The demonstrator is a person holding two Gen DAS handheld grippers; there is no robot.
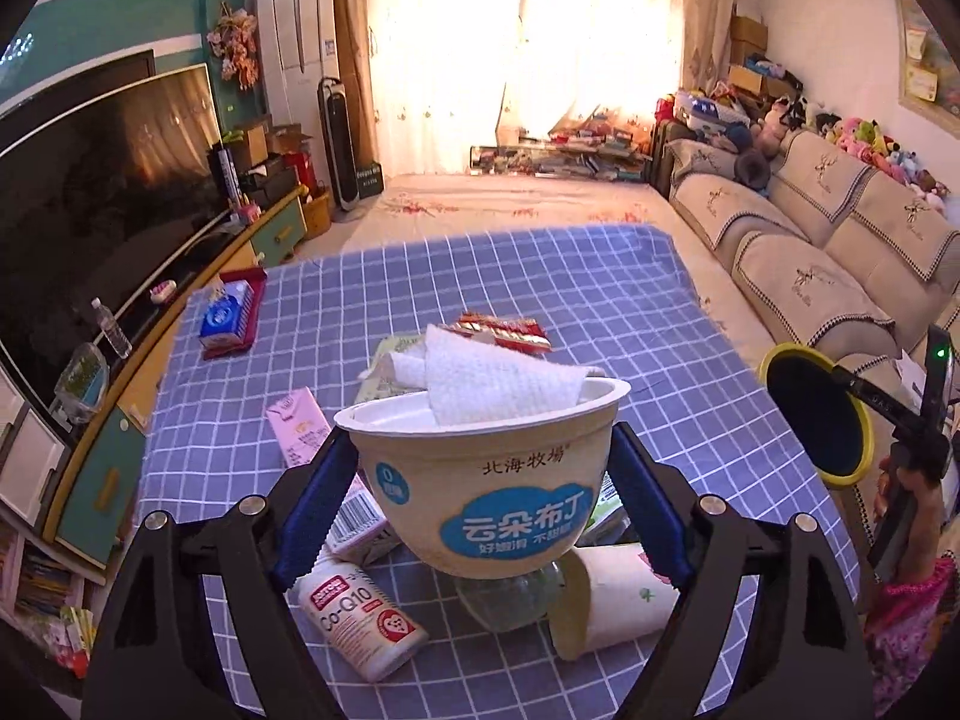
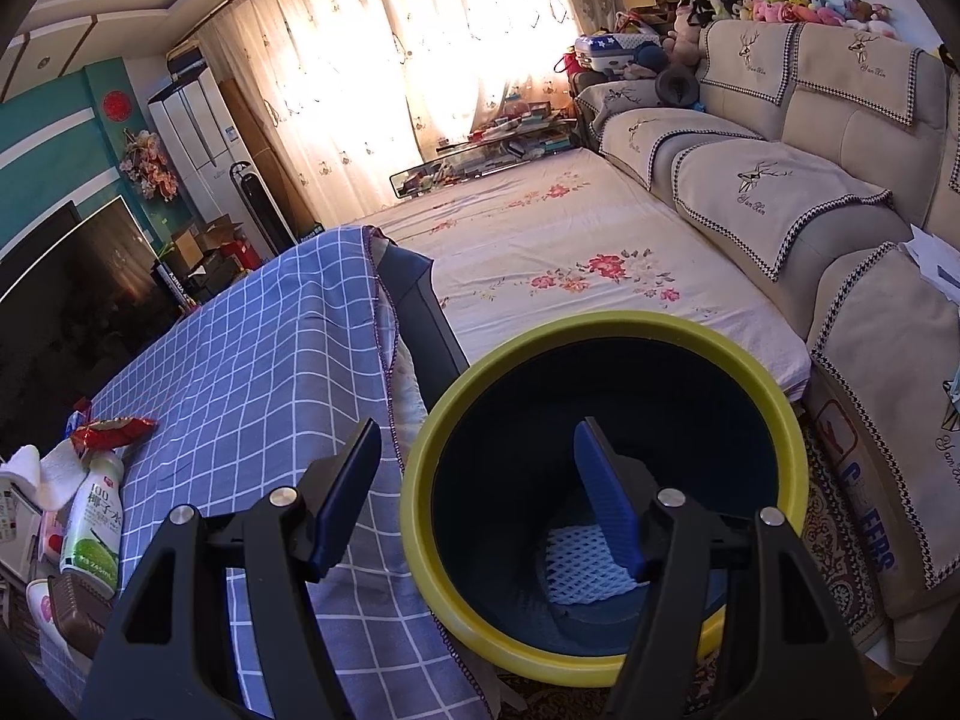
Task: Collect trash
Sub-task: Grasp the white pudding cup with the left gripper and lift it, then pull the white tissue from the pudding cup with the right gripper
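Tissue (image 1: 504, 381) fills pudding cup (image 1: 486, 486) clamped by left gripper (image 1: 483, 516); right gripper (image 2: 474, 498) spread, empty.

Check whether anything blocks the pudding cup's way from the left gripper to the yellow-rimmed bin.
Nothing visible does. The left gripper holds the pudding cup above the table clutter; the bin sits open past the table's right edge, with the right gripper open over its near rim.

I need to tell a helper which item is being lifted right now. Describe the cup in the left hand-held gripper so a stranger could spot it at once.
Start at the blue checked tablecloth and find the pile of trash at its near end. Raised above that pile, clamped in the left hand-held gripper, is the pudding cup. It is a cream bowl-shaped cup with a blue cloud label and a white paper towel stuffed in its top, unlike the plain paper cup lying on its side below.
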